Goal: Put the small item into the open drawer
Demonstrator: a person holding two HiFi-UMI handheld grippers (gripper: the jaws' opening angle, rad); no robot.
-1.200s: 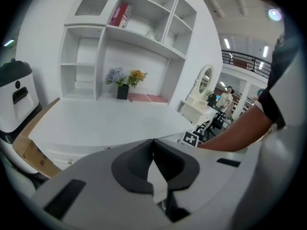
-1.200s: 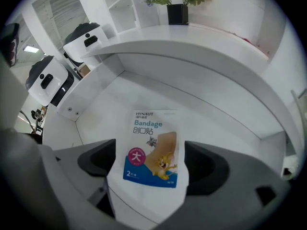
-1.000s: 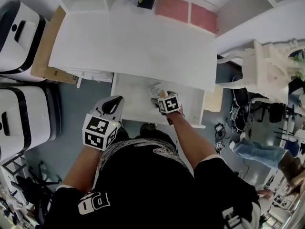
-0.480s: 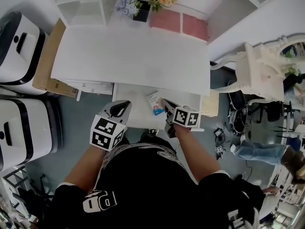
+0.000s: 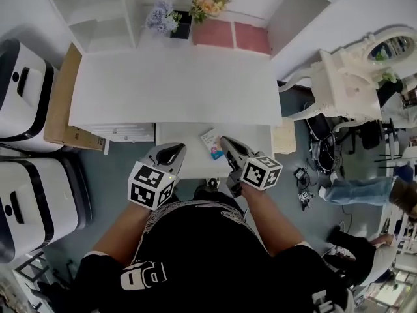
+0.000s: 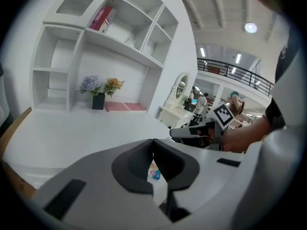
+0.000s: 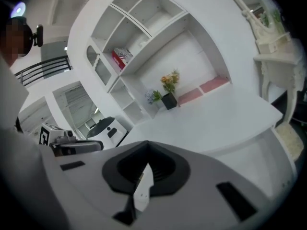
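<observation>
- Right gripper [image 5: 225,140], grey two-jaw hand tool with a black-and-white marker cube: jaws fully together, nothing pinched between them; poised over the right half of the drawer, tip towards the desk.
- Same right gripper in its own view [image 7: 146,147]: dark pads meeting at the tip, only a pale sliver of drawer showing through the slot below.
- Left gripper [image 5: 172,152], matching grey tool with marker cube: jaws likewise closed and empty; set over the left half of the drawer's front.
- Same left gripper in its own view [image 6: 153,143]: pads touching at the tip, a narrow opening beneath them.
- Small flat white packet with blue and orange print [image 5: 211,142]: lying inside the open drawer near its back, between the two gripper tips, just beside the right one; gripped by neither. Glimpsed also through the left gripper's slot [image 6: 154,172].
- White shallow drawer [image 5: 186,134]: pulled out from under the desk's front edge, open.
- White rectangular desk top [image 5: 176,87]: bare across its middle.
- Dark square pot of purple flowers [image 5: 166,19] and bunch of orange flowers [image 5: 207,4]: side by side at the desk's far edge.
- Pink rectangular mat [image 5: 231,36]: just right of the flowers.
- Brown cardboard panel [image 5: 58,100]: against the desk's left side.
- White ornate dressing table with oval mirror [image 5: 355,70]: well to the right.
</observation>
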